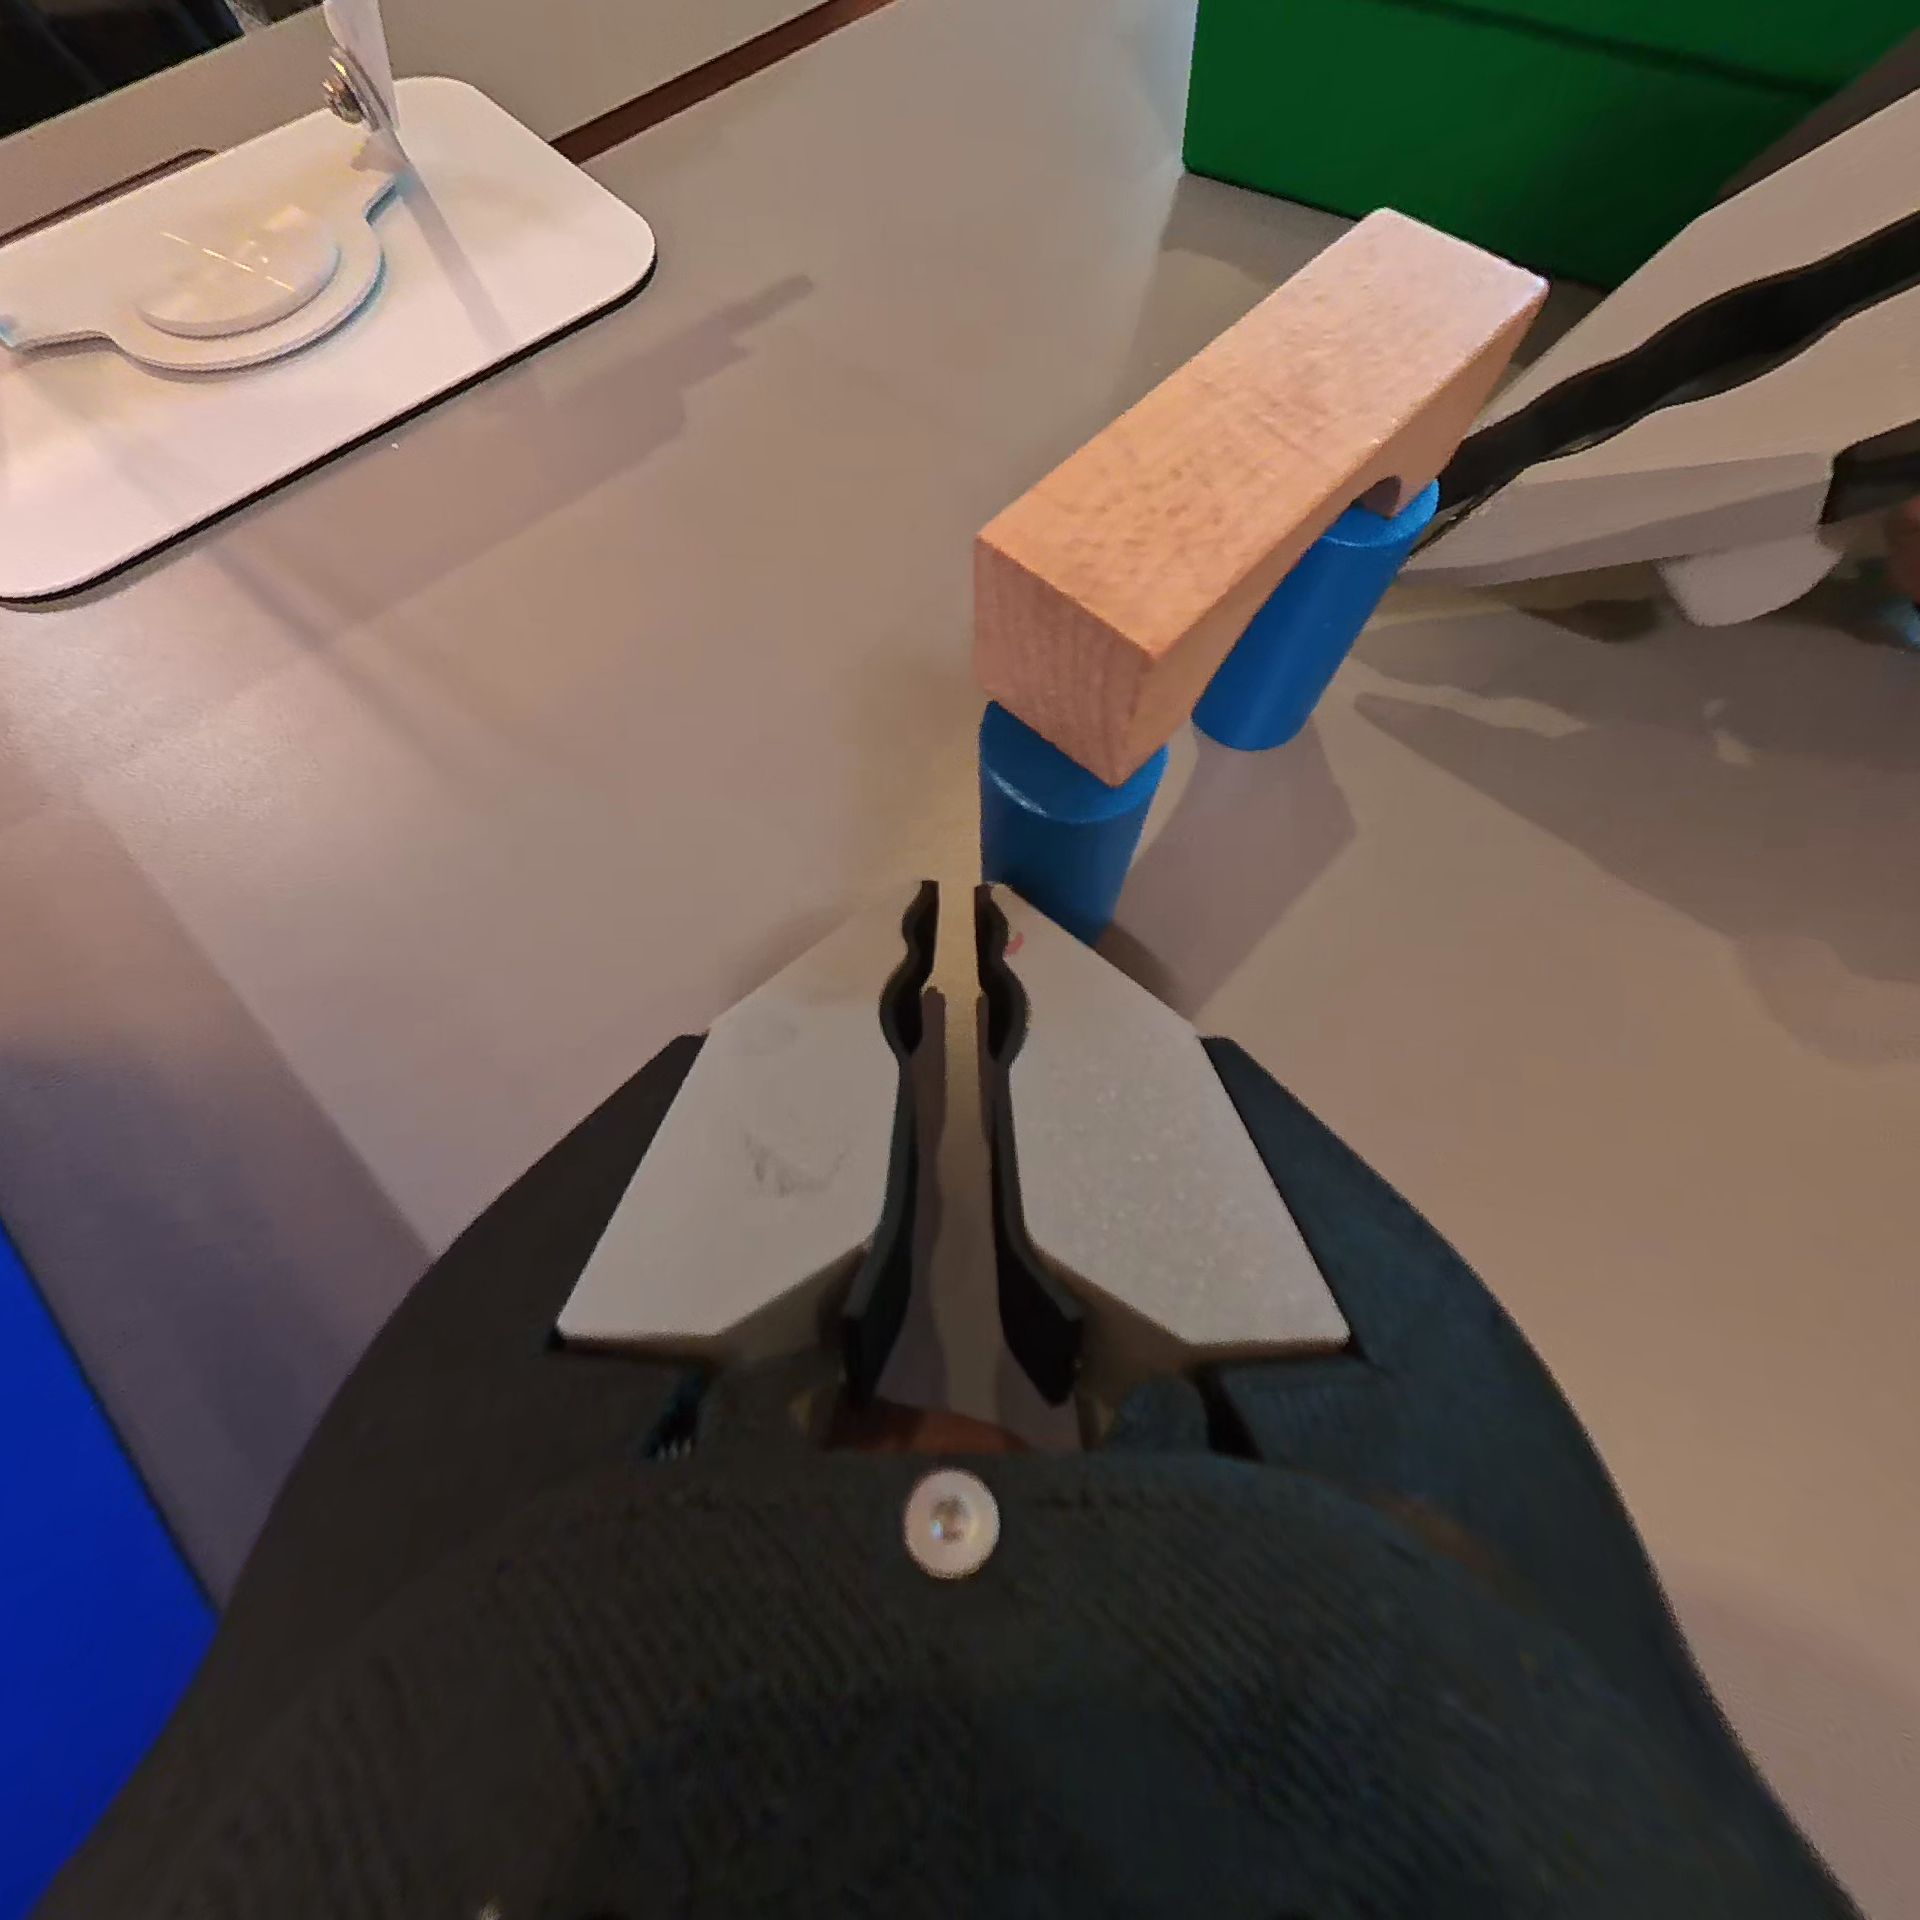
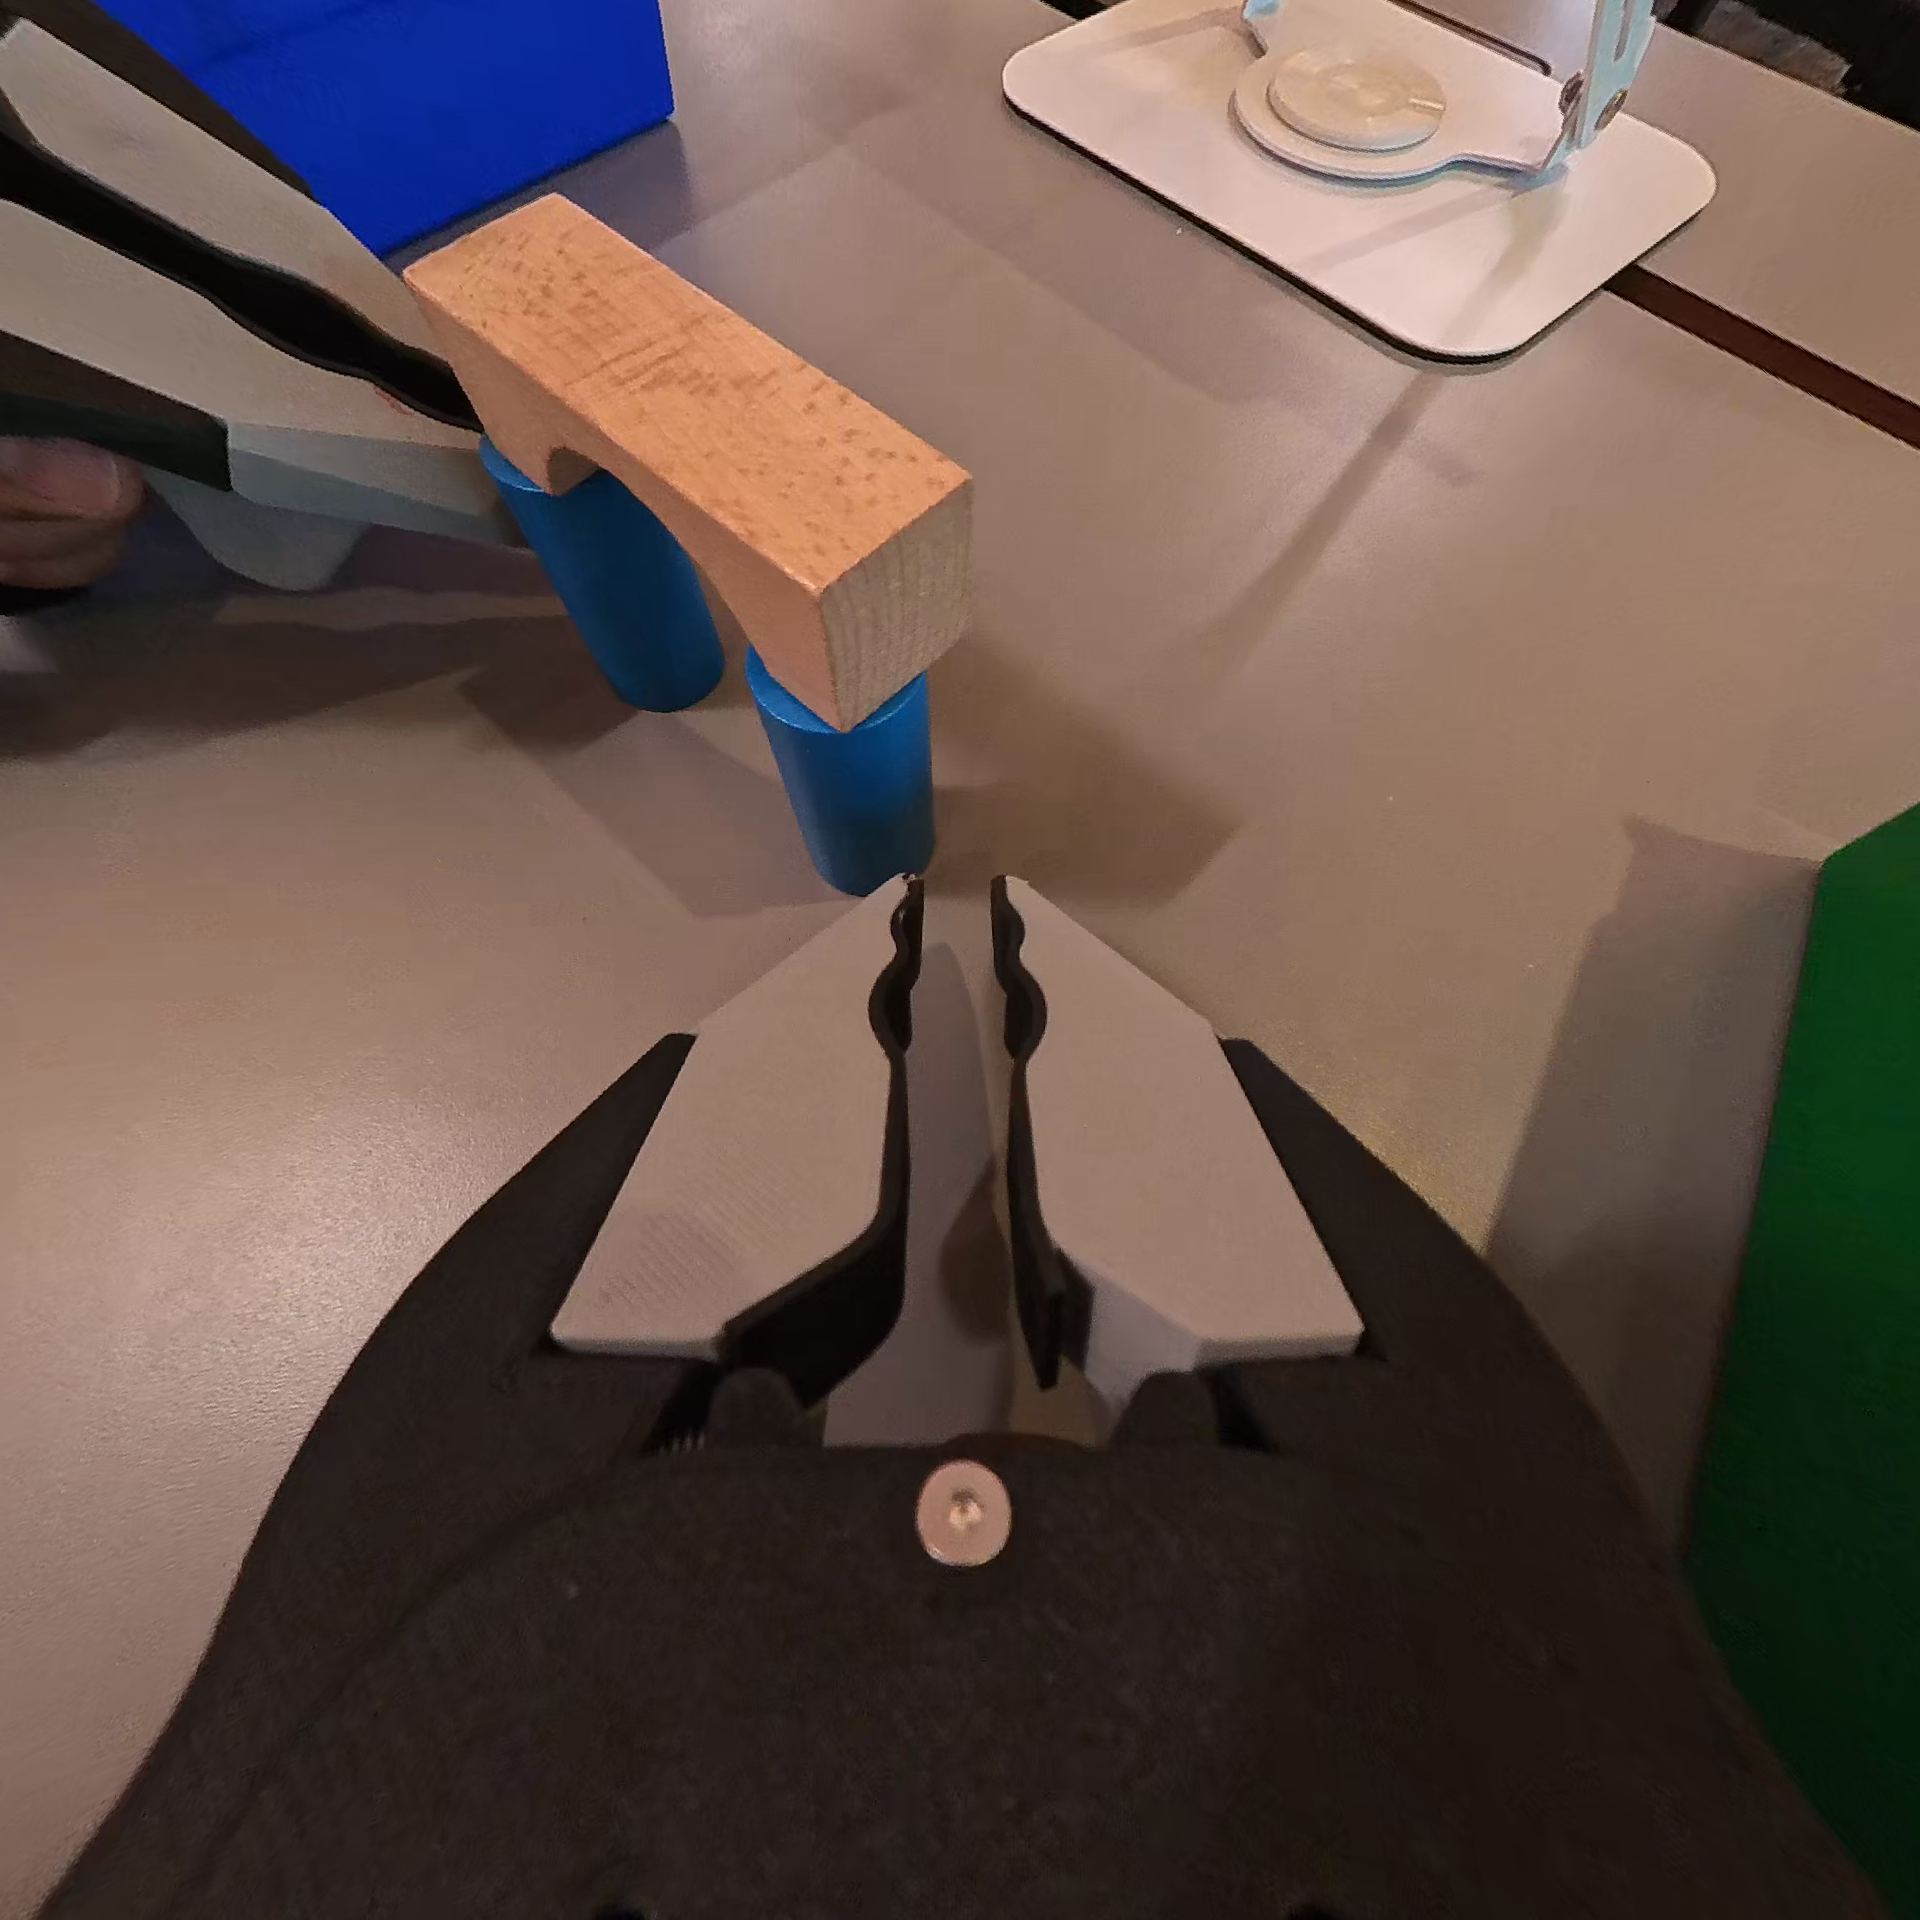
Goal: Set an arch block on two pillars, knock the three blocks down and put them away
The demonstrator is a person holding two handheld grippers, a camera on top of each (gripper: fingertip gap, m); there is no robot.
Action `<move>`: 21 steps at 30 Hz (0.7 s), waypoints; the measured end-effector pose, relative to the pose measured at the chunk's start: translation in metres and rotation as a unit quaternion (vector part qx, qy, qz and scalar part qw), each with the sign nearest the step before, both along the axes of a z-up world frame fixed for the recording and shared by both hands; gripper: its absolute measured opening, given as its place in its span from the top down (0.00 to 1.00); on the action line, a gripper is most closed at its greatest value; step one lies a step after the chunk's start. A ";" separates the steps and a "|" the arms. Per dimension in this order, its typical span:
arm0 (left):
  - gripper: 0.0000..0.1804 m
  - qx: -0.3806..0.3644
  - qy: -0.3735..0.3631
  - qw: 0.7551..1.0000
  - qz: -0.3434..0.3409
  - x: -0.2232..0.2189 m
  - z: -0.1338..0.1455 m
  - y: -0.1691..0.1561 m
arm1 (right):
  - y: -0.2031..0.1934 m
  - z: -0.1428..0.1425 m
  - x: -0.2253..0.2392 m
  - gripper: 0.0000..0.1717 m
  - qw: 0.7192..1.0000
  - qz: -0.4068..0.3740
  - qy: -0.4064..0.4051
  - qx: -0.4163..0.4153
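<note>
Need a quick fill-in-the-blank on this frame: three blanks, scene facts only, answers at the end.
1. The natural wooden arch block rests on two blue cylinder pillars that stand ____ on the grey table.
2. Between the fingers of the left gripper there is ____.
3. In the right wrist view, the box behind the arch is ____ in colour.
4. The right gripper points at the arch from the side ____ the left gripper.

Answers: upright; nothing; blue; opposite
</note>
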State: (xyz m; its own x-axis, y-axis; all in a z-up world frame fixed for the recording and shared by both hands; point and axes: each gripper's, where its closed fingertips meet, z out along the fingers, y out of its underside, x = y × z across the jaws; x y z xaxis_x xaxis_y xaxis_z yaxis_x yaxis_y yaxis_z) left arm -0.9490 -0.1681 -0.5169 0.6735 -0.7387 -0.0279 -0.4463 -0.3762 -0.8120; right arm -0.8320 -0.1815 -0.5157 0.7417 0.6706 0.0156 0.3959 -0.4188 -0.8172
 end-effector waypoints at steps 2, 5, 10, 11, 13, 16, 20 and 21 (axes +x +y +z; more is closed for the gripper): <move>0.98 0.004 0.005 1.000 0.001 0.001 -0.001 0.000 | 0.000 -0.001 0.000 0.94 1.000 0.001 -0.003 0.000; 0.98 0.008 0.009 1.000 0.002 0.001 -0.001 0.001 | 0.000 -0.001 -0.001 0.94 1.000 0.002 -0.006 0.001; 0.98 0.000 -0.002 1.000 -0.002 0.002 0.000 -0.001 | 0.000 0.000 0.000 0.94 1.000 0.000 -0.001 0.001; 1.00 -0.002 -0.002 1.000 -0.006 0.003 -0.001 -0.002 | 0.000 0.000 0.000 0.94 1.000 0.001 -0.002 0.001; 1.00 0.001 0.004 1.000 -0.007 0.004 -0.001 -0.002 | 0.000 -0.001 -0.001 0.94 1.000 0.001 -0.005 0.001; 0.98 0.004 0.006 1.000 -0.001 0.002 -0.001 -0.001 | 0.000 0.000 0.000 0.94 1.000 0.001 -0.004 0.001; 0.96 0.002 0.001 1.000 0.008 -0.001 0.000 0.002 | 0.000 0.000 0.000 0.94 1.000 0.000 -0.002 0.000; 0.96 0.002 -0.001 1.000 0.012 -0.002 0.000 0.003 | 0.000 -0.001 0.000 0.94 1.000 0.001 -0.003 0.000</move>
